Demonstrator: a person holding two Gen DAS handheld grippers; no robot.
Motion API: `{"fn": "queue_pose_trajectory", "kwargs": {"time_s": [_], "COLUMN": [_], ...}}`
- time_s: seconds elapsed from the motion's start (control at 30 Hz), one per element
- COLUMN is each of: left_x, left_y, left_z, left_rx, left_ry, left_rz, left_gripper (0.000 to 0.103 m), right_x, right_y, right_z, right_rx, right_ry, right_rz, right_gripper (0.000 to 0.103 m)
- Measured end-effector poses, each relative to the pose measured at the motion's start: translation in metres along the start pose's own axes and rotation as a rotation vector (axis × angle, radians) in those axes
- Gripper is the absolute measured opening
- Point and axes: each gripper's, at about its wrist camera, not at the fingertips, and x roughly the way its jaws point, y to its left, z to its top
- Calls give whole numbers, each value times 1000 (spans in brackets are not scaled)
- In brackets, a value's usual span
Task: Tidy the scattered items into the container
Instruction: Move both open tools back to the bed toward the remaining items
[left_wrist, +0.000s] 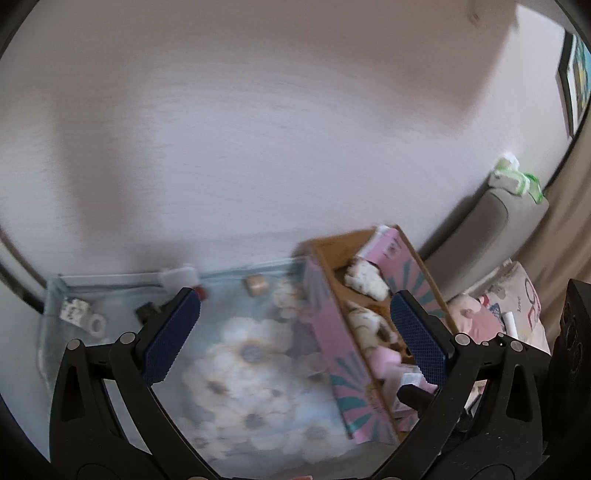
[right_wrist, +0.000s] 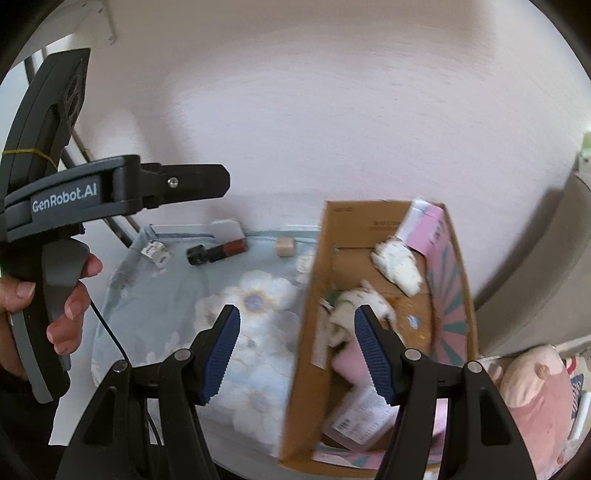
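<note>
A pink and teal cardboard box (right_wrist: 452, 295) stands on a floral cloth (right_wrist: 251, 332) and holds white plush toys (right_wrist: 397, 267) and a pink item (right_wrist: 345, 363). It also shows in the left wrist view (left_wrist: 340, 332). On the cloth by the wall lie a wooden cube (right_wrist: 285, 246), a black and red tube (right_wrist: 218, 251) and a small white patterned piece (right_wrist: 155, 252). My right gripper (right_wrist: 295, 350) is open and empty above the box's left wall. My left gripper (left_wrist: 295, 332) is open and empty above the cloth; its body (right_wrist: 110, 192) shows at the left of the right wrist view.
A pale wall (right_wrist: 332, 110) runs behind the cloth. A grey sofa arm (left_wrist: 480, 229) and a pink plush (right_wrist: 532, 387) on cushions lie to the right of the box. A white flat object (right_wrist: 227, 228) leans at the wall.
</note>
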Motion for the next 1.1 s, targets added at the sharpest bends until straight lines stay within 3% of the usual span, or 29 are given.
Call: {"fn": "queue_pose_trajectory", "kwargs": {"time_s": [0.37, 0.57, 0.7, 0.83, 1.1], "left_x": [-27, -17, 7, 48, 101], "left_y": [134, 191, 229, 273, 317], "left_z": [-17, -44, -66, -80, -83], "left_rx": [-118, -68, -33, -66, -96], "left_ry": [0, -3, -18, -14, 19], "left_rz": [125, 225, 276, 274, 250], "left_gripper": [103, 103, 103, 101, 86], "right_x": [36, 76, 107, 150, 229], "right_y": [70, 113, 137, 155, 181], "right_z": [21, 25, 26, 22, 19], "right_rx": [-76, -111, -163, -208, -266], "right_ry": [17, 80, 93, 83, 72], "right_rz": [106, 156, 181, 182, 135], "right_gripper": [60, 60, 60, 60, 60]}}
